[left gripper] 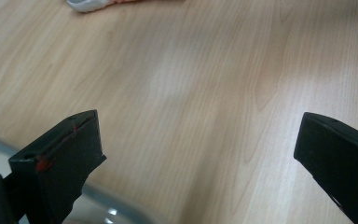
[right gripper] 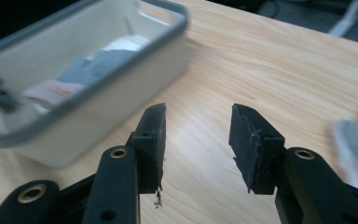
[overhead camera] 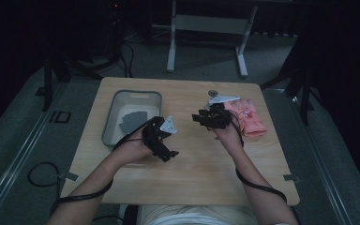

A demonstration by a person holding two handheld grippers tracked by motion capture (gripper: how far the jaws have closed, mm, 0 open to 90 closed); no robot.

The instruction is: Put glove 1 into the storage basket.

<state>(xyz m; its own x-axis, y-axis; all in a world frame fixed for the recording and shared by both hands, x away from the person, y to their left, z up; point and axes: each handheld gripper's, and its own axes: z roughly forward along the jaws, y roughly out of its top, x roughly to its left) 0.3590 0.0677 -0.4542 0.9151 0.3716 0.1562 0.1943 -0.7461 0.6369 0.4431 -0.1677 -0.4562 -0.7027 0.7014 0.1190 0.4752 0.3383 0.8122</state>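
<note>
I read this as partway through tidying clothes: a dark folded piece [overhead camera: 132, 120] already lies inside the bin [overhead camera: 108, 123], and the pink garment [overhead camera: 248, 117] waits on the table well right of the bin. My left gripper [overhead camera: 161, 138], just right of the bin, gapes wide; my right gripper [overhead camera: 206, 118], between bin and garment, stands partly apart, both empty
</note>
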